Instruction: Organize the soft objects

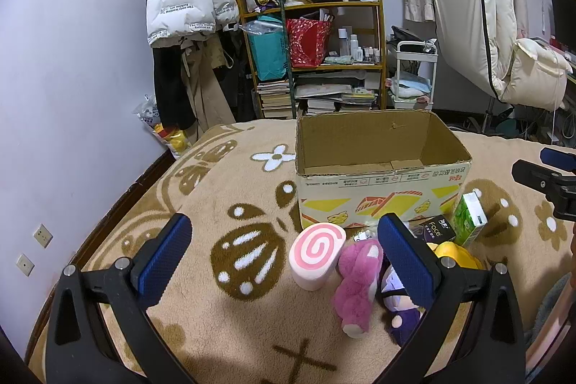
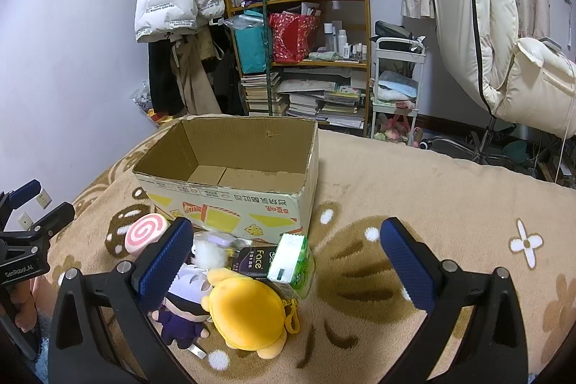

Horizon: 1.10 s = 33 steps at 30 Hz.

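Note:
An empty open cardboard box (image 1: 381, 197) (image 2: 230, 200) stands on the patterned beige blanket (image 1: 223, 322). In front of it lie soft toys: a pink swirl roll cushion (image 1: 316, 256) (image 2: 145, 233), a pink plush (image 1: 356, 283), a purple-and-white doll (image 1: 399, 308) (image 2: 183, 305) and a yellow plush (image 2: 248, 312) (image 1: 457, 254). My left gripper (image 1: 284, 261) is open above the blanket, with the swirl cushion between its fingers' line of sight. My right gripper (image 2: 286, 265) is open above the yellow plush and the packs. Both are empty.
A green tissue pack (image 1: 469, 218) (image 2: 291, 263) and a black "Face" pack (image 1: 437, 229) (image 2: 253, 261) lie by the toys. Behind the bed stand a cluttered shelf (image 1: 316, 53), hanging coats (image 1: 187, 6) and a white cart (image 1: 414, 74).

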{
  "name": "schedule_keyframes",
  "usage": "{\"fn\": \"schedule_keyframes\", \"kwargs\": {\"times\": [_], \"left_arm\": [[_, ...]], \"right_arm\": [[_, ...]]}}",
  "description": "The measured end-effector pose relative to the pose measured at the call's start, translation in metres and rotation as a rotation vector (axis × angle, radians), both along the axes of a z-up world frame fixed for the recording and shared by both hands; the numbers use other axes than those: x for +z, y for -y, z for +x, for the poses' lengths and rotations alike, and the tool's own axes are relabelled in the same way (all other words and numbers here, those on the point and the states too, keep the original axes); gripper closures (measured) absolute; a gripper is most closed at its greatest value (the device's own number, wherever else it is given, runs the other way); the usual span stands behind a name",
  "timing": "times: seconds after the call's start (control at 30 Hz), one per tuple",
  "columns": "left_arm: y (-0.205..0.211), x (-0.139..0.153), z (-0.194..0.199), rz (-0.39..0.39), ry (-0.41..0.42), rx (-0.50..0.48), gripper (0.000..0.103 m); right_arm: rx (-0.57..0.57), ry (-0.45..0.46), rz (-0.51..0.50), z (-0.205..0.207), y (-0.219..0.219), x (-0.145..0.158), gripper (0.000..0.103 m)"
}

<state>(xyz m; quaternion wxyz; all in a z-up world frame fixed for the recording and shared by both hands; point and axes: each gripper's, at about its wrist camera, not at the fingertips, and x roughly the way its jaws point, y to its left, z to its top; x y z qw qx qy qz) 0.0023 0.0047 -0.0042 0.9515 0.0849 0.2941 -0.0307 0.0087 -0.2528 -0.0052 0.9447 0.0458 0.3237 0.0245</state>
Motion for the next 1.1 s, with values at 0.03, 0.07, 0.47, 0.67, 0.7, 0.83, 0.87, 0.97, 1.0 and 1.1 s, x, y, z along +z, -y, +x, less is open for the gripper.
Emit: {"fn": "schedule_keyframes", "kwargs": {"times": [0.03,0.07,0.47,0.67,0.7,0.83,0.87,0.97,1.0,1.1], "left_arm": [[-0.0002,-0.0001,0.0001,-0.001,0.000,-0.001,0.001],[-0.0003,-0.0002,0.0001,-0.001,-0.001,-0.002,0.001],[0.0010,0.0002,-0.0005,0.002,0.001,-0.002,0.001],[0.0021,0.0005,-0.0011,0.004,-0.001,-0.003,0.001],[0.0019,0.0004,-0.0014,0.004,-0.001,-0.002,0.001],[0.0014,0.0003,-0.0018,0.004,0.003,0.004,0.001],[0.0008,0.0001,-0.0016,0.005,0.002,0.007,0.001],[0.0005,-0.0003,-0.0006,0.006,-0.002,0.008,0.001],[0.0004,-0.0006,-0.0007,0.008,-0.002,0.007,0.001],[0.0004,-0.0005,-0.0003,0.008,-0.001,0.008,0.001]], "right_arm": [[-0.002,0.001,-0.001,-0.0005,-0.0001,0.0001,0.000],[-0.002,0.001,0.000,0.0005,-0.0002,-0.0009,0.000],[-0.003,-0.001,0.002,0.0006,-0.0001,-0.0018,0.000],[-0.003,-0.003,0.003,0.0003,-0.0003,-0.0025,0.000],[-0.003,-0.004,0.004,0.0004,-0.0003,-0.0026,0.000],[-0.001,-0.006,0.006,-0.0003,-0.0014,-0.0052,0.000],[-0.001,-0.006,0.005,-0.0001,-0.0013,-0.0049,0.000],[0.000,-0.007,0.005,0.0000,-0.0012,-0.0049,0.000],[0.001,-0.007,0.004,0.0000,-0.0011,-0.0048,0.000],[0.000,-0.005,0.003,0.0001,-0.0007,-0.0047,0.000]]}}
